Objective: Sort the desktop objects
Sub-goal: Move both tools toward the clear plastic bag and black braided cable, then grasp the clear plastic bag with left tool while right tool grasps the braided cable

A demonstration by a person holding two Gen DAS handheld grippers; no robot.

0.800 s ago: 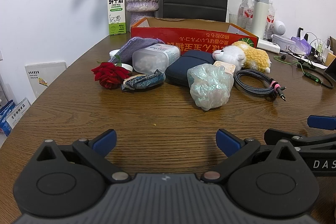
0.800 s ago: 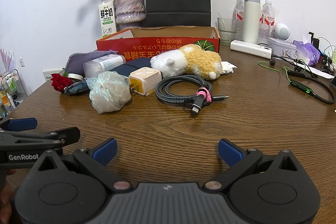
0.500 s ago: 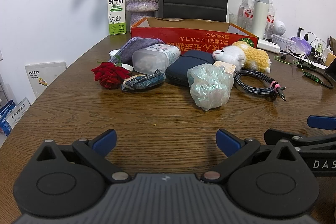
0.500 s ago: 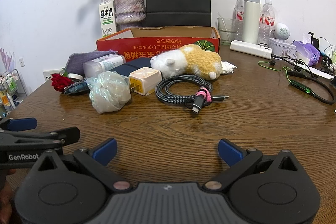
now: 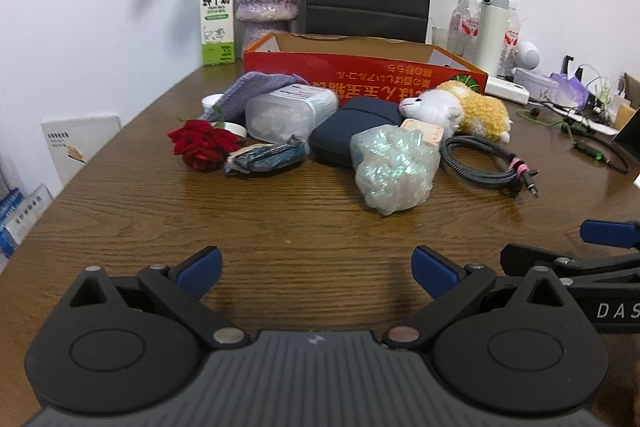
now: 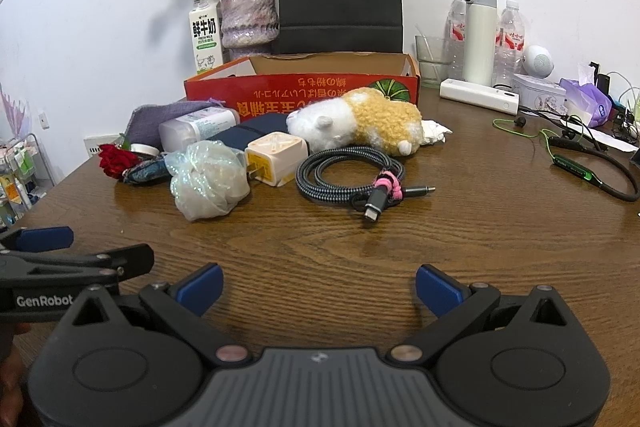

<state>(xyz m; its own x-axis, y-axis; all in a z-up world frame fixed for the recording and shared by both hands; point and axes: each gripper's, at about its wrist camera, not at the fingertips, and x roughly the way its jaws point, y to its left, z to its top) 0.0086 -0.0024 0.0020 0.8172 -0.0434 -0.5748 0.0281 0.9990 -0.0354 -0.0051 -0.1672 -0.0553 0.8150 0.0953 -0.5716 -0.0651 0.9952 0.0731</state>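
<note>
Blue-tipped tongs (image 5: 316,269) (image 6: 319,287) agape (both empty)

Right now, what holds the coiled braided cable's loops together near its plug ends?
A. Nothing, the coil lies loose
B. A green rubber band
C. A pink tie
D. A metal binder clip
C. In the right wrist view, a pink tie wraps the coiled braided cable just behind its plugs, and the same pink band shows in the left wrist view.

glossy wood-grain table (image 5: 320,211), fuzzy plush toy (image 6: 384,123)
</note>
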